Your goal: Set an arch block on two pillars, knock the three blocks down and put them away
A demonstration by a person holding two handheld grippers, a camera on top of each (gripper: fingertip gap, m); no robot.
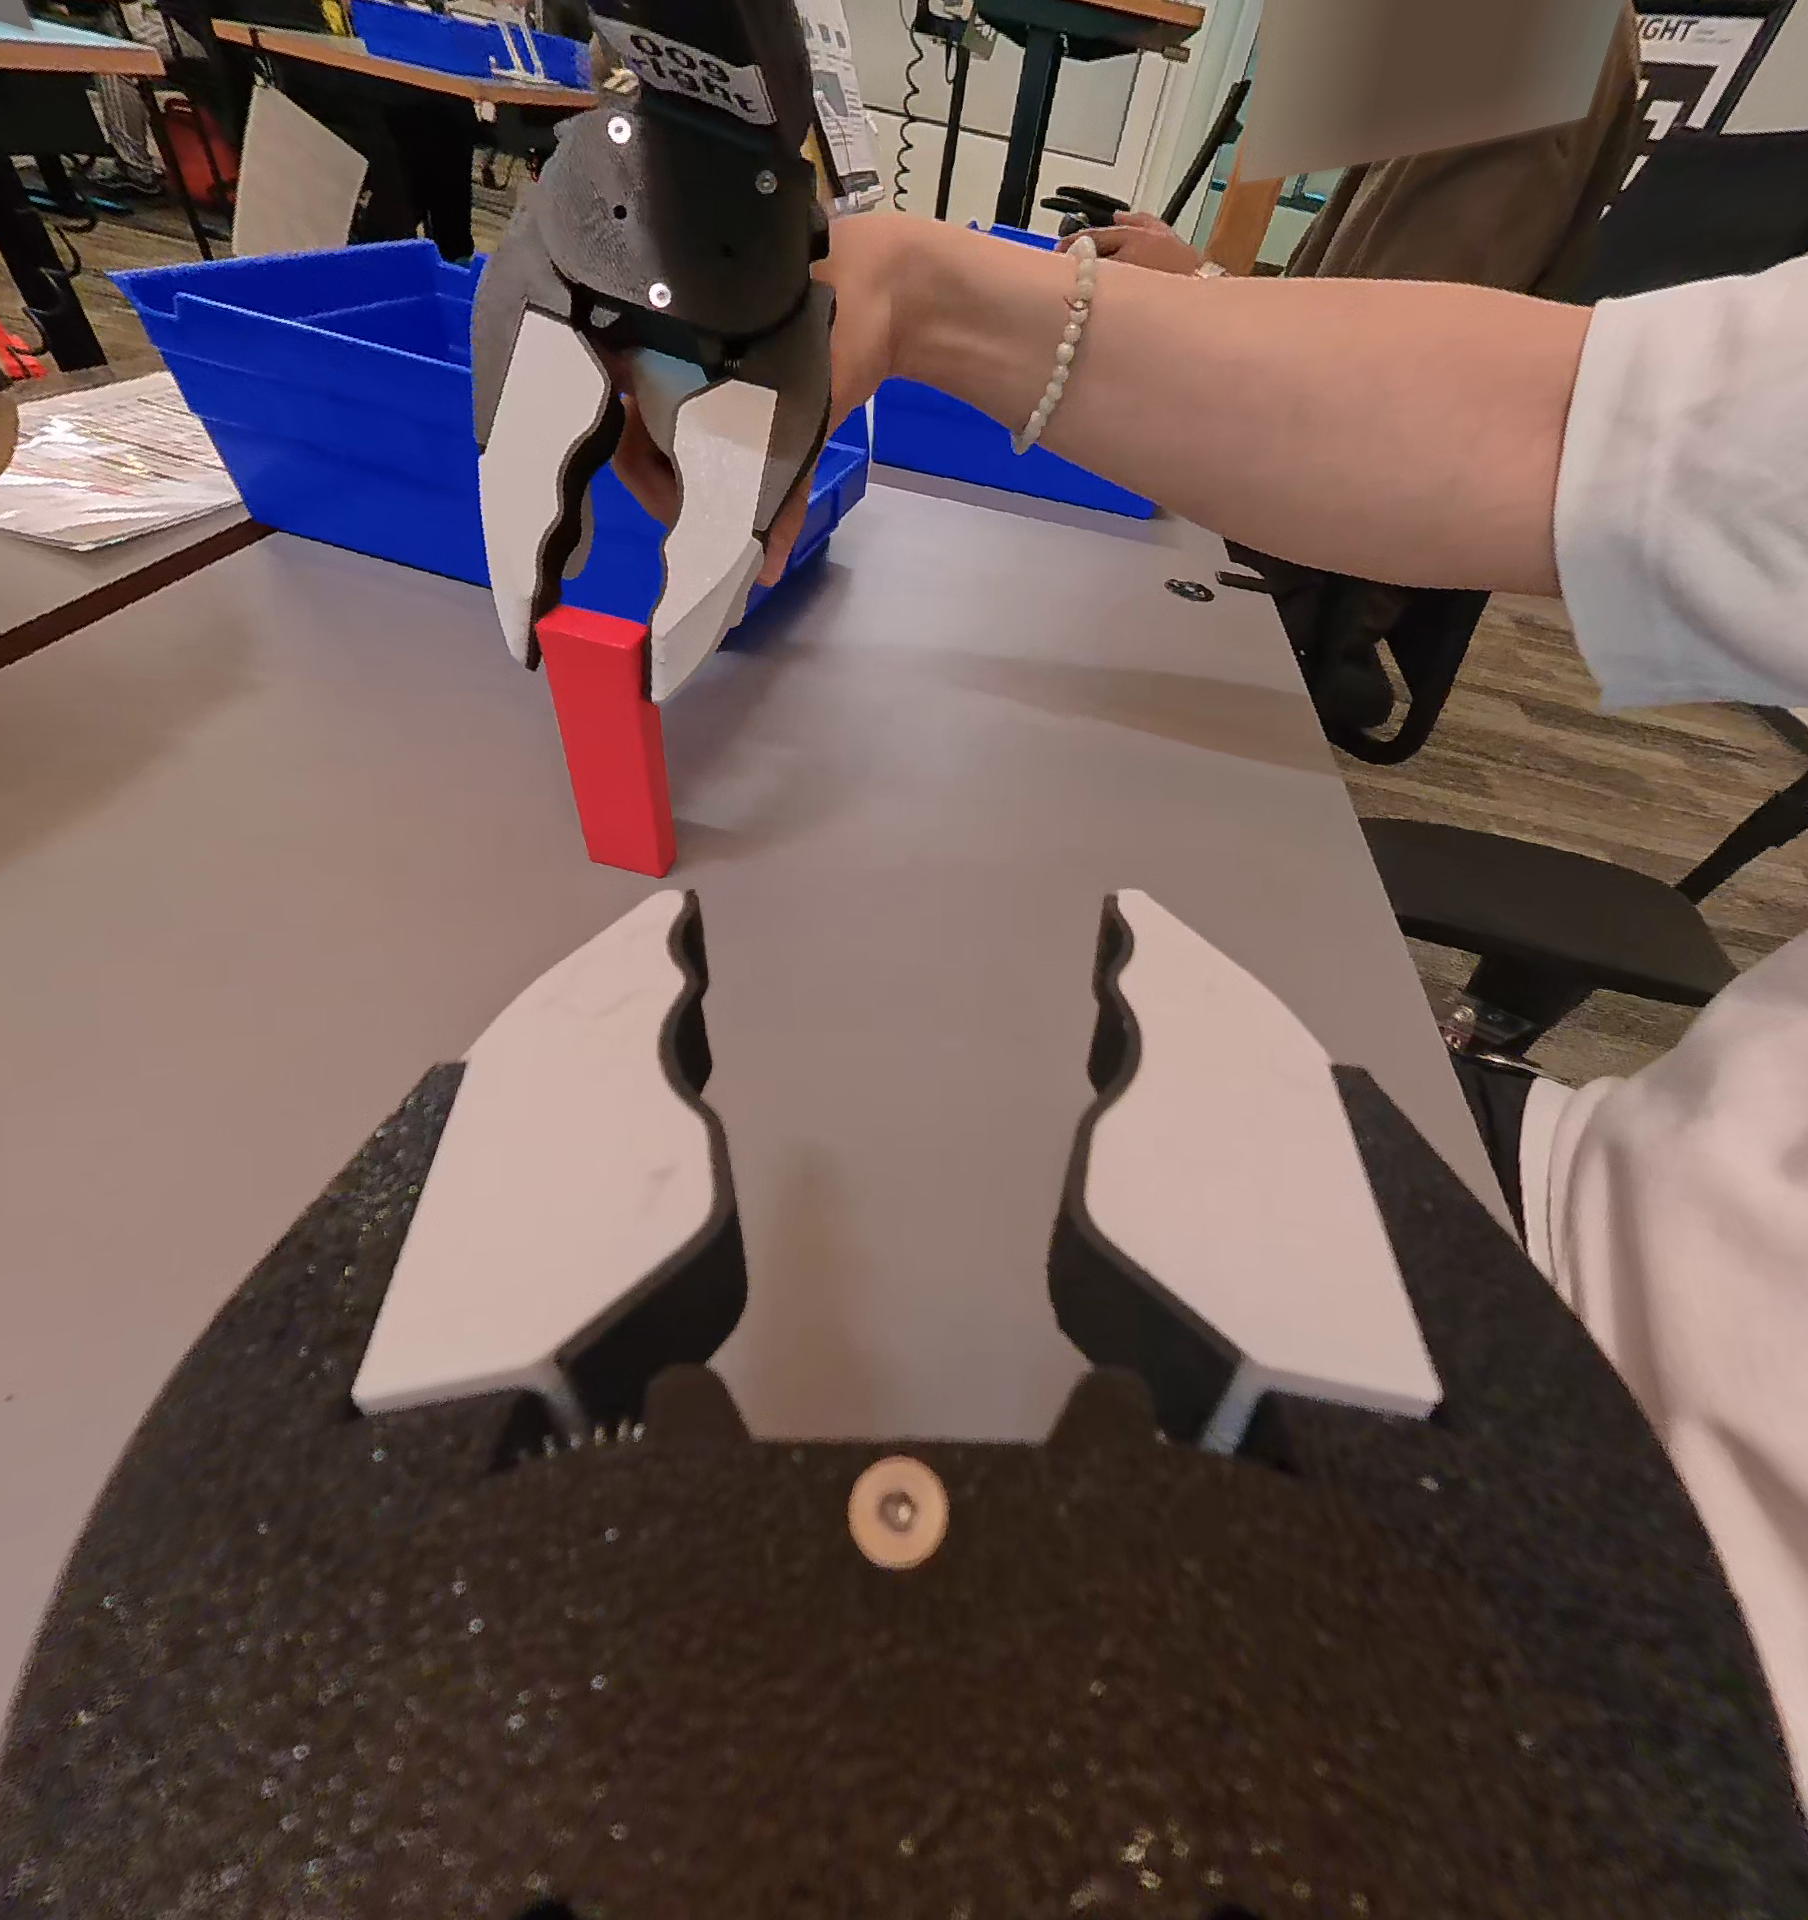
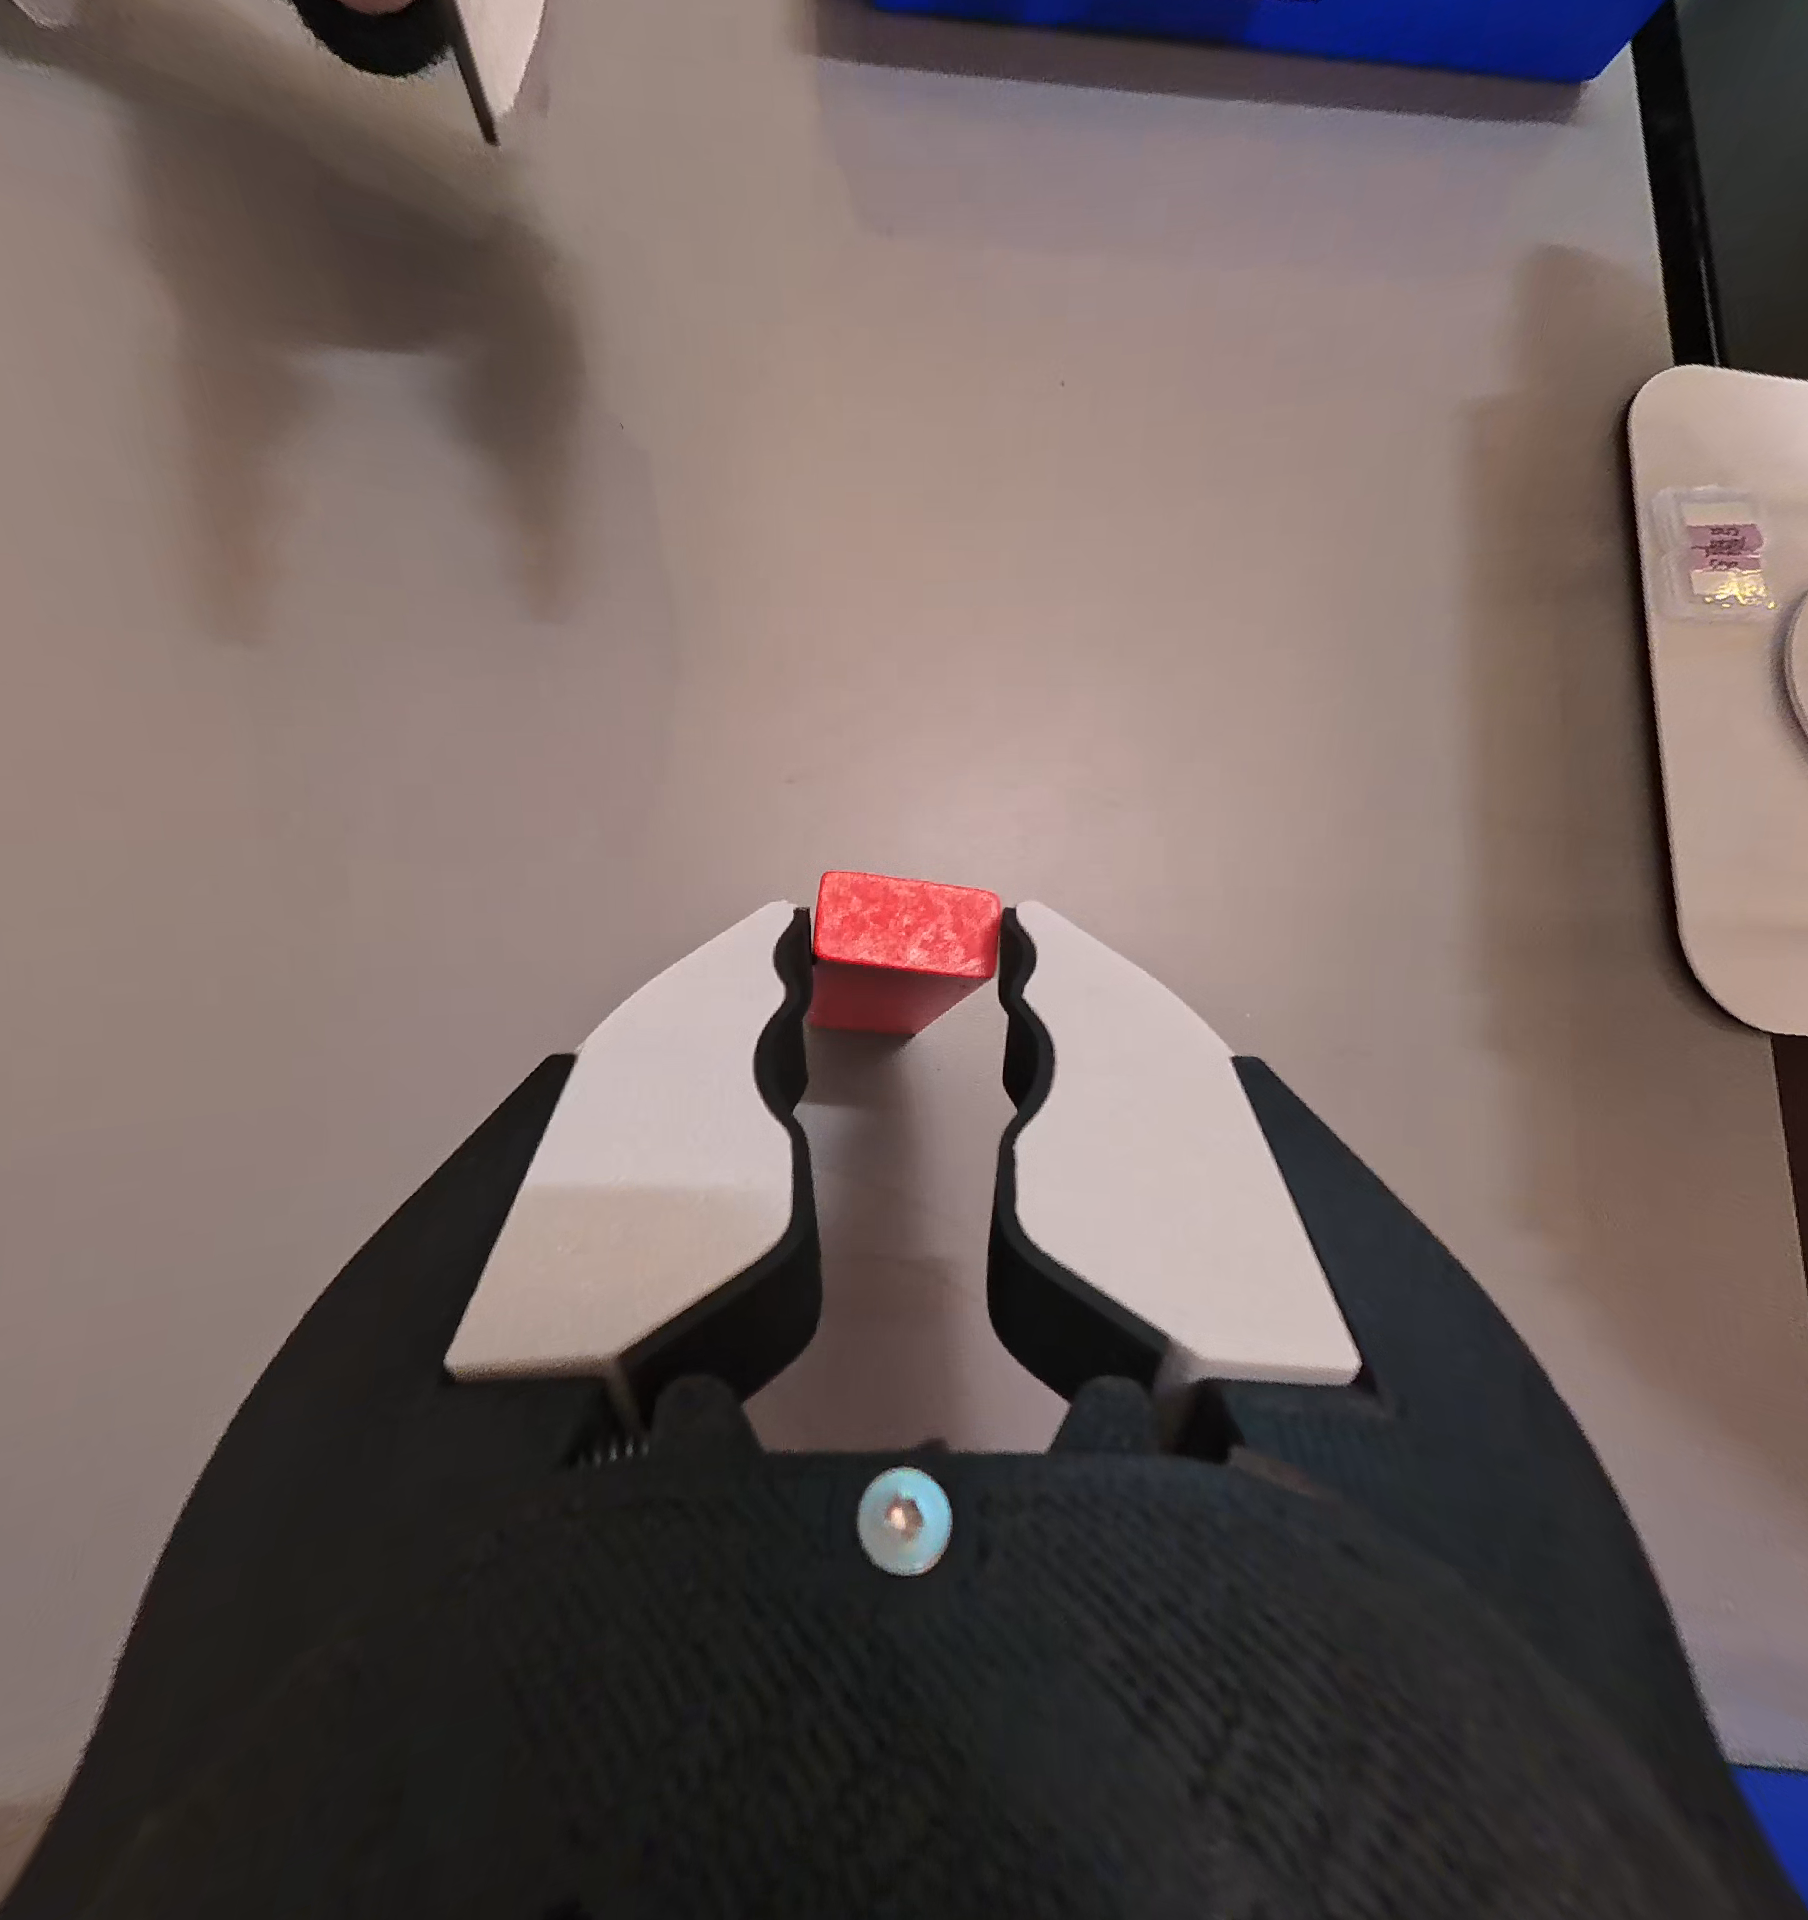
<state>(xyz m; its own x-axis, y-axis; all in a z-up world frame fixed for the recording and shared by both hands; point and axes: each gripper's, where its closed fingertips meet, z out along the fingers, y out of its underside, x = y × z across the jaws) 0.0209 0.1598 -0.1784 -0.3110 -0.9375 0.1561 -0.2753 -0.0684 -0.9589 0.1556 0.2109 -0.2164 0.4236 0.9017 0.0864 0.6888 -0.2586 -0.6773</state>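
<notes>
The left gripper (image 1: 900, 914) hovers low over the grey table (image 1: 983, 727), its white fingers (image 1: 557, 1153) spread wide with nothing between them. Just ahead, the right gripper (image 1: 593, 660), held in a person's hand (image 1: 858, 312), pinches the top of an upright red block (image 1: 614, 748) standing on the table. Blue bins (image 1: 339, 405) sit behind.

A lab or shared workroom: grey worktable (image 1: 983, 665), blue plastic bins (image 1: 308, 384), more desks (image 1: 380, 68) behind (office chair (image 1: 1544, 904) alongside)
</notes>
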